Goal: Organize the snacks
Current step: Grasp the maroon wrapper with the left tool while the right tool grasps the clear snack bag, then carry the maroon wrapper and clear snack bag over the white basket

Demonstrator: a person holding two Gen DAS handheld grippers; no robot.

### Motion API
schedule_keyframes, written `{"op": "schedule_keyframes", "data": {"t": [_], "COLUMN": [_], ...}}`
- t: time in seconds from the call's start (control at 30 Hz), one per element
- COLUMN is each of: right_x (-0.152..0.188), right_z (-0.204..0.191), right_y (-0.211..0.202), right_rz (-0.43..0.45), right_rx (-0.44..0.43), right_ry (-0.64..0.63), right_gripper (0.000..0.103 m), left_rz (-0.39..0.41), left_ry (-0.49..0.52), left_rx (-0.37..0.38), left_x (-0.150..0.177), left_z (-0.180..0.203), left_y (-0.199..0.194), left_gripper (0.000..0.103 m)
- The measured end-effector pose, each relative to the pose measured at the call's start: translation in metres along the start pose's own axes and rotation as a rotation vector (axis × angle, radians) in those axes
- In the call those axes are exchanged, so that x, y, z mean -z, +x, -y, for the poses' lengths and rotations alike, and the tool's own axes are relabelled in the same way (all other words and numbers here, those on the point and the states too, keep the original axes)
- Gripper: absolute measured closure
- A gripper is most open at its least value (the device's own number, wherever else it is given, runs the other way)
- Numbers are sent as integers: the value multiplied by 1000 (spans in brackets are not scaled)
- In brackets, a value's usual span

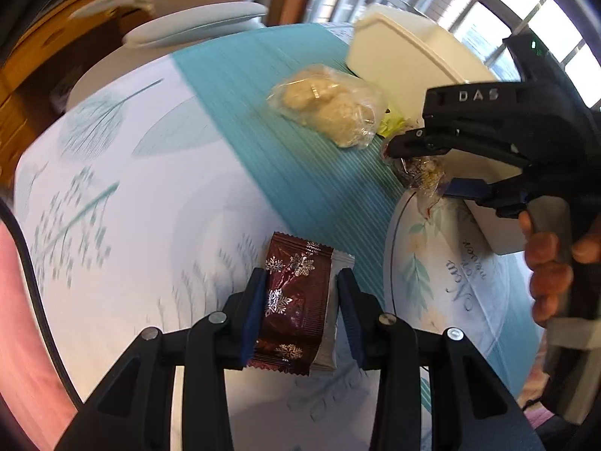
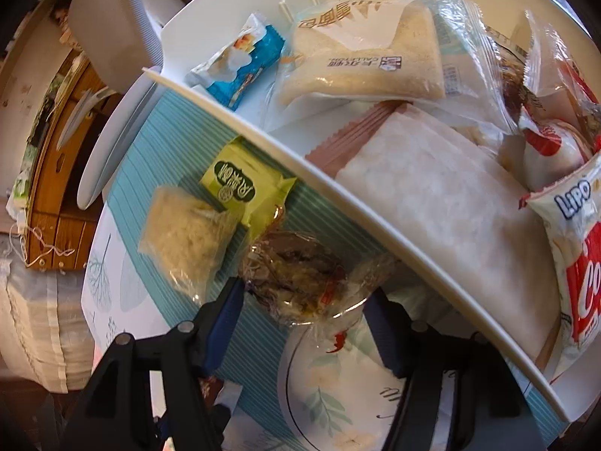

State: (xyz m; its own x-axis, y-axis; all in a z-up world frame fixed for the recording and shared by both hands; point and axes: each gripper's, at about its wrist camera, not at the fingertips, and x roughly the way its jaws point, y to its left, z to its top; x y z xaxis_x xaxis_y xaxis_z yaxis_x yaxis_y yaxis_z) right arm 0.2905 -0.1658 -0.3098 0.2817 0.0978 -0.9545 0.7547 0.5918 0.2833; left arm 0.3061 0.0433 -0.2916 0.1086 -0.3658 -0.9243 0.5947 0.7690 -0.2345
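A dark red snack packet (image 1: 291, 300) with silver snowflakes, a white packet behind it, is gripped between the blue pads of the left gripper (image 1: 300, 300) at the lower centre of the left wrist view, raised above the patterned tablecloth (image 1: 131, 188).

In the right wrist view, a clear-wrapped brown snack (image 2: 296, 274) sits between the fingers of the right gripper (image 2: 304, 312) at lower centre. The left pad lies against the wrapper, but contact on the right side cannot be made out, so a firm grasp cannot be told. This snack lies just beside the rim of the white bin (image 2: 338, 184), which fills the upper right and is heaped with packets. A pale crumbly snack bag (image 2: 184, 233) and a green packet (image 2: 244, 184) are seen to the left.
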Motion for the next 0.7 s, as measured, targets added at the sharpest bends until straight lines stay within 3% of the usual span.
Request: {"op": "schedule_keyframes", "data": {"t": [0.33, 0.7], "right_x": [29, 82], "right_z": [8, 29], "right_y": [-14, -77], "right_rz": [-65, -59], "right_rx": [-92, -162], "right_ry": [-73, -224], "right_gripper": [48, 48], "left_rz": [31, 89], "left_ry": [-148, -270], "left_rx": [-15, -22], "left_x": [47, 88], "left_z": [6, 36], "left_y": [-44, -91], "left_gripper": [66, 66]}}
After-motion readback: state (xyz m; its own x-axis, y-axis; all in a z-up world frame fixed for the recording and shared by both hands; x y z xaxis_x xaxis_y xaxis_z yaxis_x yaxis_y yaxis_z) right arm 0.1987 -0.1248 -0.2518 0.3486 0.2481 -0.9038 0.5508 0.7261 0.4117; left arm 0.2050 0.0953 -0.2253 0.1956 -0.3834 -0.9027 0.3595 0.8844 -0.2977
